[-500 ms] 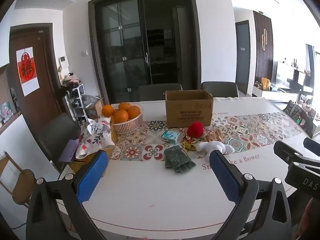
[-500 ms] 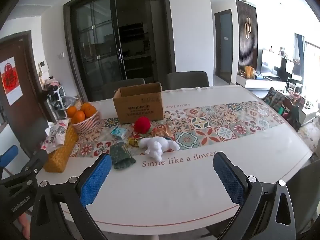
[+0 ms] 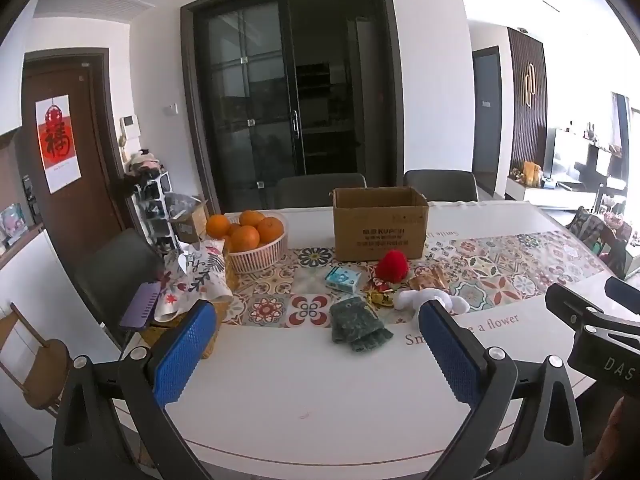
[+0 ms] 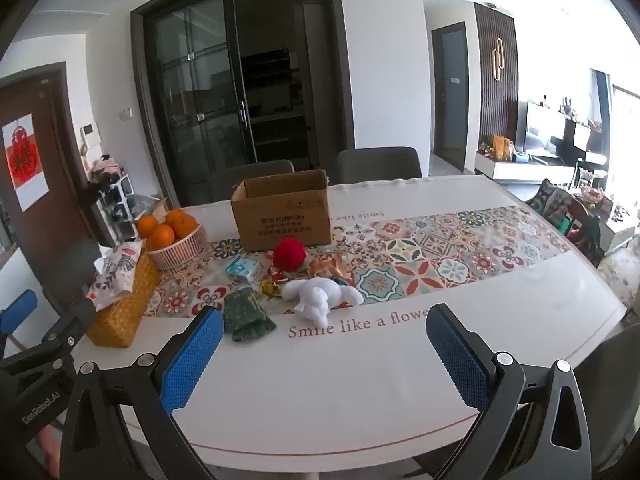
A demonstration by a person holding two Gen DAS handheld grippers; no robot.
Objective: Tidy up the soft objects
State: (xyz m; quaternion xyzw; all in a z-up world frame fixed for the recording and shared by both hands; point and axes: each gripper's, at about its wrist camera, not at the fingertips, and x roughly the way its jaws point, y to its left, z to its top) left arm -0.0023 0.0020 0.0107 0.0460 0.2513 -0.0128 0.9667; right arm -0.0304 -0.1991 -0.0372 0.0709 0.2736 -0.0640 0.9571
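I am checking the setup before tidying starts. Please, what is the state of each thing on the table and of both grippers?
cardboard box: upright, flaps open
white plush toy: lying on table
red pompom: resting before the box
green gloves: lying flat
basket of oranges: full
left gripper: open, holding nothing
right gripper: open, holding nothing

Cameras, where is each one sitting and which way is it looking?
Left wrist: sits on the left gripper, looking forward and slightly down over the table at the green gloves and cardboard box; its own open blue-padded fingers show, with the right gripper at the right edge.
Right wrist: sits on the right gripper, facing the same way toward the white plush toy; its open fingers show, with the left gripper at the left edge.
Both share box, gloves, plush, basket of oranges.
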